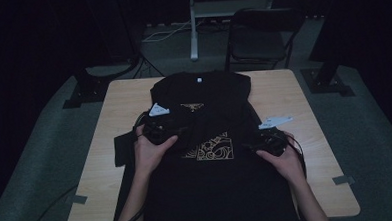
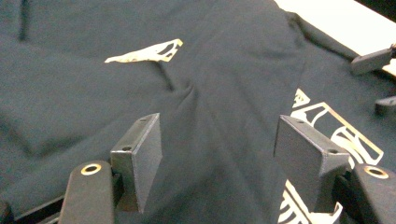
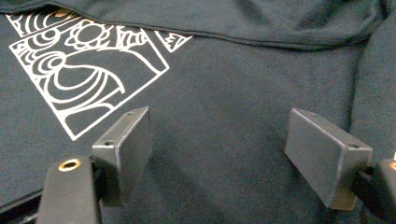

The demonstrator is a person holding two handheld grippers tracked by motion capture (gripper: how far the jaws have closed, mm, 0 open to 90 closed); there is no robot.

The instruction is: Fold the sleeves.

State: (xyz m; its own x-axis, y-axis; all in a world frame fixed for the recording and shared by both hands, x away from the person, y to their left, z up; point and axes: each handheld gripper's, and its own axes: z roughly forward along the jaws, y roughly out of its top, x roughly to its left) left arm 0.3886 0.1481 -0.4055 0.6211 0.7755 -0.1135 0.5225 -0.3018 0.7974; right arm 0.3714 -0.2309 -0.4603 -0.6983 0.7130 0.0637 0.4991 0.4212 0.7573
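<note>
Two claws work a black T-shirt [image 1: 205, 140] spread across the middle of a wooden tabletop [image 1: 288, 94], its hem hanging off the near edge. Left of the shirt's gold chest print [image 1: 208, 149], the left claw [image 1: 182, 133] hovers with jaws apart, nothing between them. Right of the print, the right claw [image 1: 250, 145] sits low over the cloth, jaws also apart and empty. To fold cleanly, each claw should likely pinch a single layer at an edge and lift evenly. Fabric looks soft, dark and slightly creased near the print.
</note>
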